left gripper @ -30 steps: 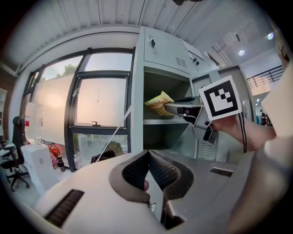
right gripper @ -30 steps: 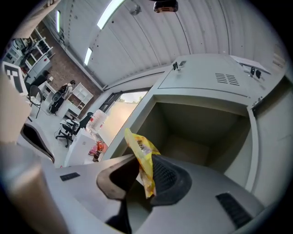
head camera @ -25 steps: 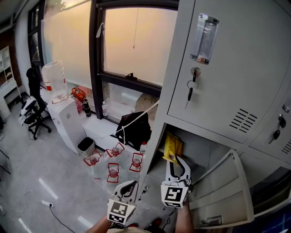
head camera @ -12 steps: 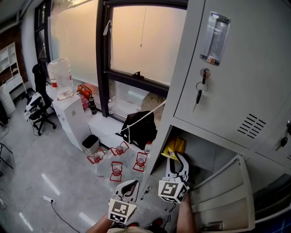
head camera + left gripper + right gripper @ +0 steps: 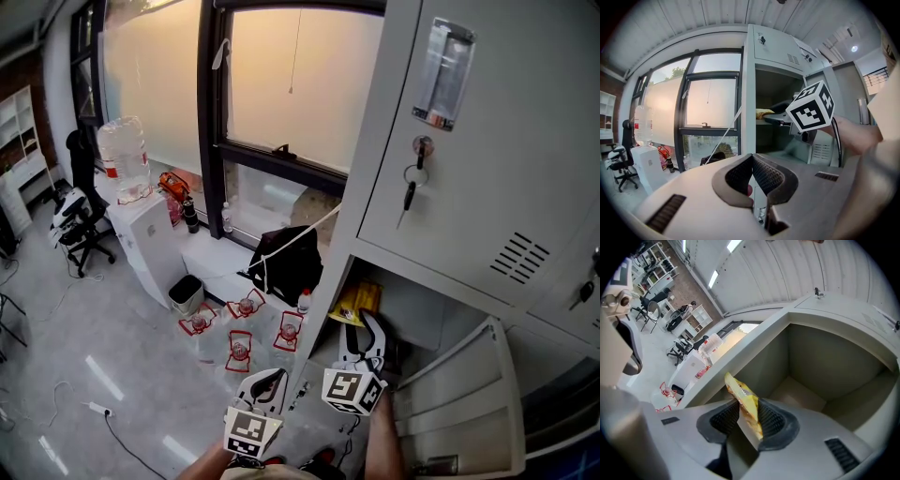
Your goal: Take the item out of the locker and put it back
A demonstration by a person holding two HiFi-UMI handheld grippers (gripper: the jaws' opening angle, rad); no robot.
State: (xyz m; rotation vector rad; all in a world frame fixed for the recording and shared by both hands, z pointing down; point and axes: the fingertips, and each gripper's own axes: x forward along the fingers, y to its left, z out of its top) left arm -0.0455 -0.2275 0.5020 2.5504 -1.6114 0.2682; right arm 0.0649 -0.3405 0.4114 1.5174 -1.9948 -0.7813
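Releasing yellow snack packet into locker, lower centre: right claw opening, packet loose between pads. Back out straight, avoid snagging. Left claw pinched together, empty.

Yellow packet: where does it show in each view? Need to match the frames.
Head view: yellow packet lower centre, at the mouth of the open locker compartment, just above the right gripper.
Left gripper view: centre, inside the compartment, left of the right gripper.
Right gripper view: lower centre, between the opening jaws.
Shared landmark: the open locker compartment.
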